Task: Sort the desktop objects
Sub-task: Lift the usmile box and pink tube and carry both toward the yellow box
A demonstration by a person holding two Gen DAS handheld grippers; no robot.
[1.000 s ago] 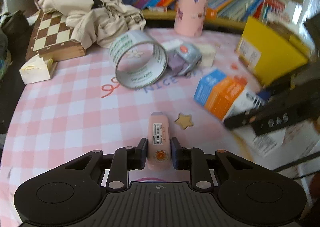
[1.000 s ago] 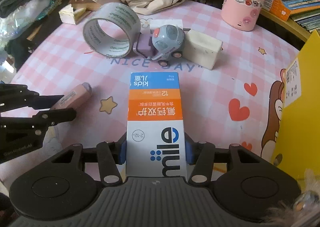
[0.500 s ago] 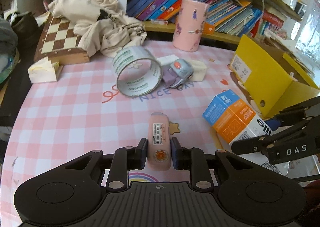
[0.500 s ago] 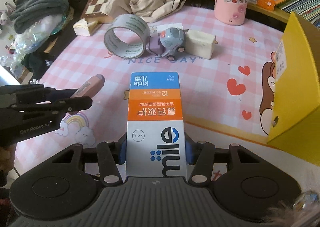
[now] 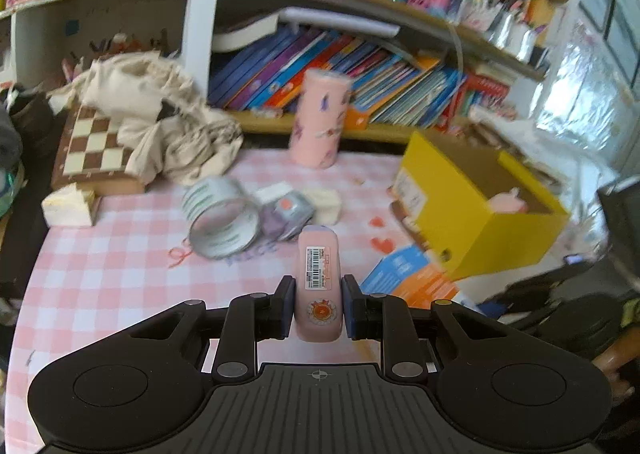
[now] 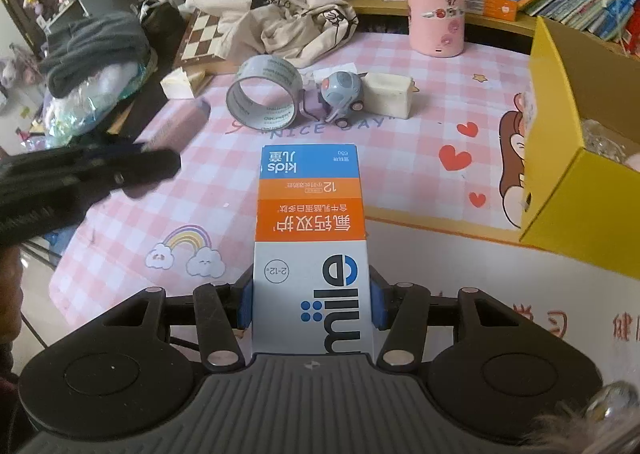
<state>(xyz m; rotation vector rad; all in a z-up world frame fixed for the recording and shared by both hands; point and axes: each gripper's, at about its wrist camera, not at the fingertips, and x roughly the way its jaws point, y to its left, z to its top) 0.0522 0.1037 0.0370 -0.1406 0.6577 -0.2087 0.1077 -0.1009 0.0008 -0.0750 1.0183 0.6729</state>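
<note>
The left hand-held gripper (image 5: pixel 318 308), at the lower centre of its own view, is clamped on a pink tube (image 5: pixel 319 286) that bears a barcode label and points away from the camera. The tube is raised off the counter (image 5: pixel 100 266), whose pink checked cover fills the lower left of the frame. The right hand-held gripper (image 6: pixel 312 308), at the lower centre of its view, pinches a toothpaste box (image 6: pixel 310 230) in blue, orange and white, held lengthwise above the counter.

Beyond the tube, near the middle of the left view, a roll of clear tape (image 5: pixel 222 219) stands on its edge. Just to its right is a small grey toy car (image 5: pixel 286 211), and a cream block (image 5: pixel 326 201) lies beside the car. A pink cylinder (image 5: pixel 320 121) with stickers stands upright farther back, in front of a row of books (image 5: pixel 400 81) on a shelf. At the right sits an open yellow box (image 5: pixel 480 213); something pink shows inside it, too blurred to identify. At the upper left a chessboard (image 5: pixel 94 145) lies partly under crumpled beige cloth (image 5: pixel 160 121), and a small white block (image 5: pixel 70 205) sits near its front corner.

In the right view the left hand-held gripper appears as a dark blur at the left edge.
</note>
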